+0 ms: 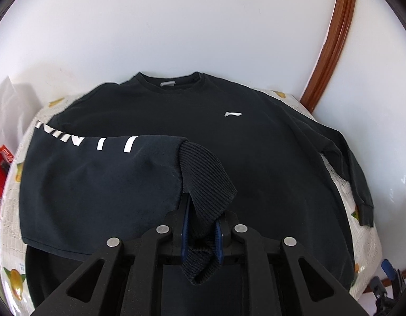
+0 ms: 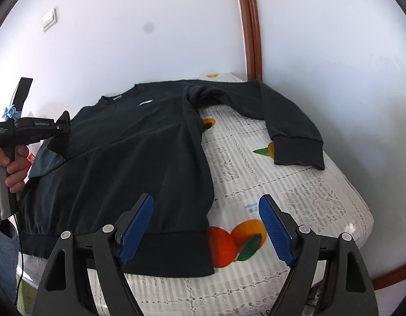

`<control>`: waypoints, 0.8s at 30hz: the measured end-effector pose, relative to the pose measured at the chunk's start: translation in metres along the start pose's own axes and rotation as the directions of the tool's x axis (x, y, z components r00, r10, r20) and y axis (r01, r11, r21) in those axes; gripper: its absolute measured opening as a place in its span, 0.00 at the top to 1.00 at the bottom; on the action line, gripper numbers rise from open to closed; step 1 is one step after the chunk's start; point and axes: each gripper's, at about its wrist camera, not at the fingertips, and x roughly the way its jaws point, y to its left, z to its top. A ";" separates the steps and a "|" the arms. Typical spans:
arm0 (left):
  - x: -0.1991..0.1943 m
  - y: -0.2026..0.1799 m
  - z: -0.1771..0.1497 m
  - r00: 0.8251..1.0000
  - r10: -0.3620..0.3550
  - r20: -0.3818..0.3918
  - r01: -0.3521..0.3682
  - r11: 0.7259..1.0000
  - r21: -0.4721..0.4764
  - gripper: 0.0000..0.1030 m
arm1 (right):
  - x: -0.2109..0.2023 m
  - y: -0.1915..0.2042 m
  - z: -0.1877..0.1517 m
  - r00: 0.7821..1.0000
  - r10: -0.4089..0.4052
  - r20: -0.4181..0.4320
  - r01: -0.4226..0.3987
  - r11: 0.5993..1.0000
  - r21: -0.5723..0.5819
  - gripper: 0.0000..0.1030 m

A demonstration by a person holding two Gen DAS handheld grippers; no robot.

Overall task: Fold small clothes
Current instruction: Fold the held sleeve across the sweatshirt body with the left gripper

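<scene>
A black long-sleeved sweatshirt [image 1: 203, 131] lies face up on a small table with a white fruit-print cloth [image 2: 281, 184]. My left gripper [image 1: 201, 234] is shut on the ribbed cuff [image 1: 205, 181] of the lettered sleeve [image 1: 97, 173], which is drawn across the body. In the right wrist view the left gripper [image 2: 62, 129] is at the shirt's left side. My right gripper [image 2: 205, 226] is open and empty, just above the hem [image 2: 163, 250] at the near right corner. The other sleeve [image 2: 281, 115] lies spread to the right, its cuff [image 2: 299, 152] on the cloth.
A white wall is close behind the table, with a brown wooden frame [image 2: 251, 26] and a light switch [image 2: 48, 19]. A white bag [image 1: 8, 110] and red packaging [image 1: 0, 168] sit at the left. The table edge falls off at right [image 2: 366, 223].
</scene>
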 end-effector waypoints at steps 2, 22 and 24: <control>-0.002 0.009 -0.004 0.999 -0.051 -0.008 0.051 0.999 -0.015 0.75 | 0.004 0.012 0.003 1.000 -0.012 -0.007 0.012 1.000 -0.021 0.21; -0.052 0.211 -0.095 0.982 0.183 -0.040 -0.187 0.968 -0.166 0.41 | 0.103 0.210 0.063 0.982 0.164 -0.090 -0.179 0.966 -0.187 0.33; -0.051 0.219 -0.103 0.981 0.186 -0.047 -0.191 0.969 -0.155 0.39 | 0.123 0.223 0.067 0.979 0.164 -0.119 -0.186 0.961 -0.204 0.33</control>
